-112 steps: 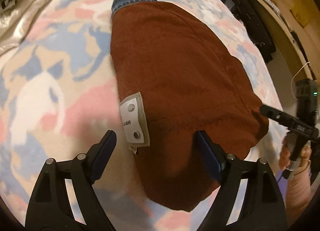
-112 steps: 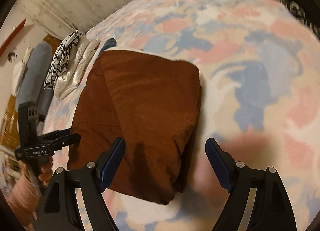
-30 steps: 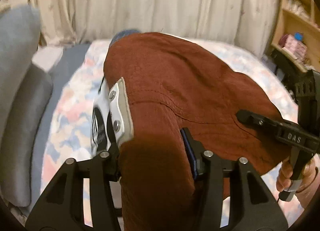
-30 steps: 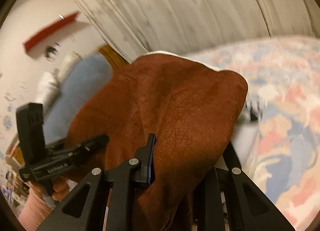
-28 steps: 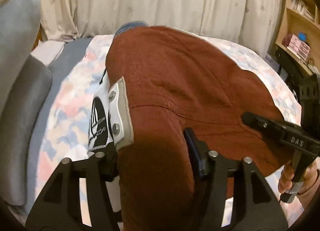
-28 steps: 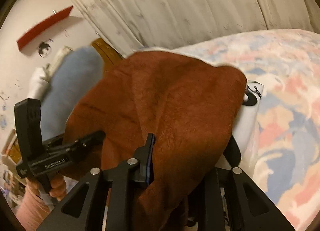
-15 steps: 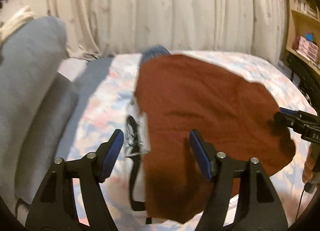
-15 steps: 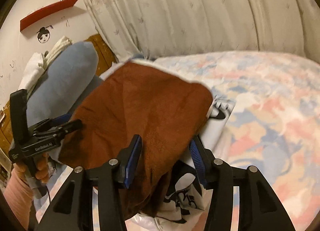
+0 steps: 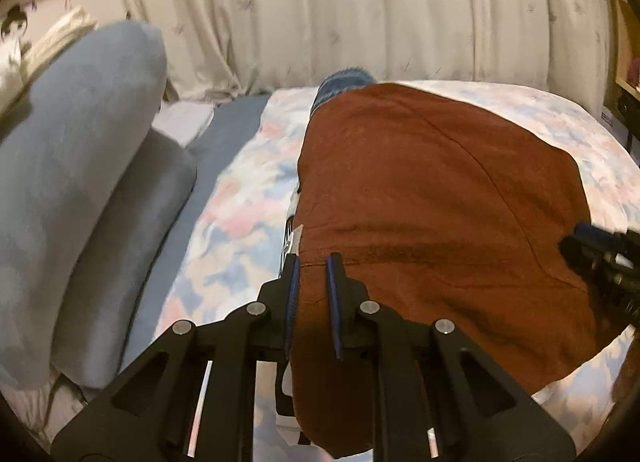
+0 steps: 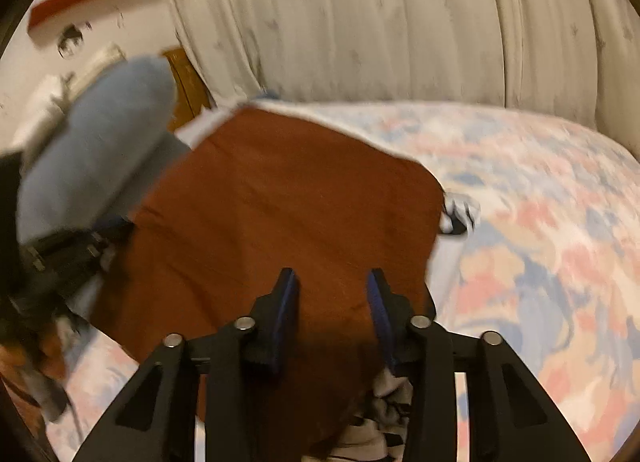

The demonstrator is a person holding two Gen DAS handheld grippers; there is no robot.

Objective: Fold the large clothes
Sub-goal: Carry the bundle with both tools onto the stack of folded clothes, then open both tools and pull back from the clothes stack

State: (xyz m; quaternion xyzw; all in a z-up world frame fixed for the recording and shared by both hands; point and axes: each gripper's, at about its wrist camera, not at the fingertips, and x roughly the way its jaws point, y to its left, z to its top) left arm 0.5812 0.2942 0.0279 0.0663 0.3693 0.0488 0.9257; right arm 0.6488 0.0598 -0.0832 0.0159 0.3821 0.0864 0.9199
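Observation:
A folded rust-brown garment (image 9: 420,202) (image 10: 280,202) lies flat on the bed, on top of a white garment with black print (image 9: 294,230) (image 10: 460,210). My left gripper (image 9: 312,262) hovers over its near left edge. Its jaws are closing to a narrow slit, brown cloth shows through the gap, and no pinch is visible. My right gripper (image 10: 331,274) hangs over the near right part. Its jaws are closing too, still apart, with cloth below them. Each gripper also shows in the other's view: the right gripper (image 9: 600,246) and the blurred left gripper (image 10: 80,242).
The floral bed cover (image 9: 240,222) (image 10: 540,242) spreads around the pile. A blue denim piece (image 9: 344,80) pokes out at the far end. Grey-blue cushions (image 9: 80,142) (image 10: 100,150) stand to the left. A pale curtain (image 9: 360,22) hangs behind the bed.
A second ago both grippers held the brown garment up; they let it go onto the printed garment. Since half a second ago both jaws have narrowed, the left one almost fully.

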